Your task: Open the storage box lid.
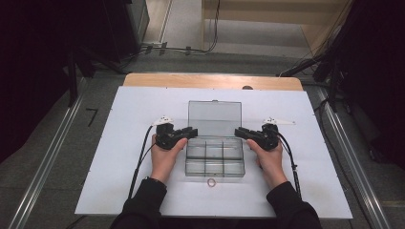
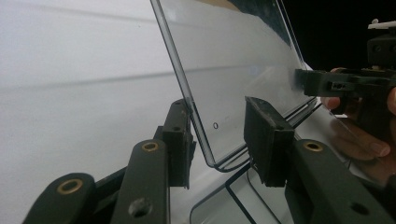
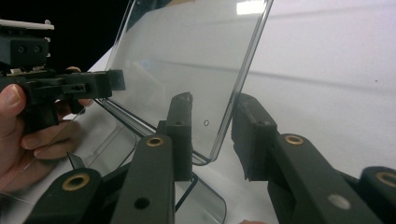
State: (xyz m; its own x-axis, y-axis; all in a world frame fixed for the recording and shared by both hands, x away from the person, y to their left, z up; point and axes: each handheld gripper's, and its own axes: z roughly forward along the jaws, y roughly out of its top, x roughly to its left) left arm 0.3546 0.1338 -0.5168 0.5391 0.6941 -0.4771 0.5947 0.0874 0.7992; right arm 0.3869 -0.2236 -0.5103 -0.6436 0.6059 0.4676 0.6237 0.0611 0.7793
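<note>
A clear plastic compartment box [image 1: 215, 160] sits mid-table with its lid [image 1: 215, 119] standing up at the back. My left gripper [image 1: 192, 131] is at the lid's lower left corner and my right gripper [image 1: 237, 132] at its lower right corner. In the left gripper view the gripper [image 2: 218, 112] is open, its jaws astride the lid's [image 2: 233, 60] side edge, which runs close to the left jaw. In the right gripper view the gripper [image 3: 215, 102] is open too, straddling the lid's [image 3: 187, 60] other side edge. Each view shows the other gripper across the lid.
A small ring [image 1: 211, 182] lies on the white tabletop [image 1: 124, 157] just in front of the box. The box's compartments look empty. A wooden strip [image 1: 212, 81] runs along the table's far edge, with dark stands and cables beyond.
</note>
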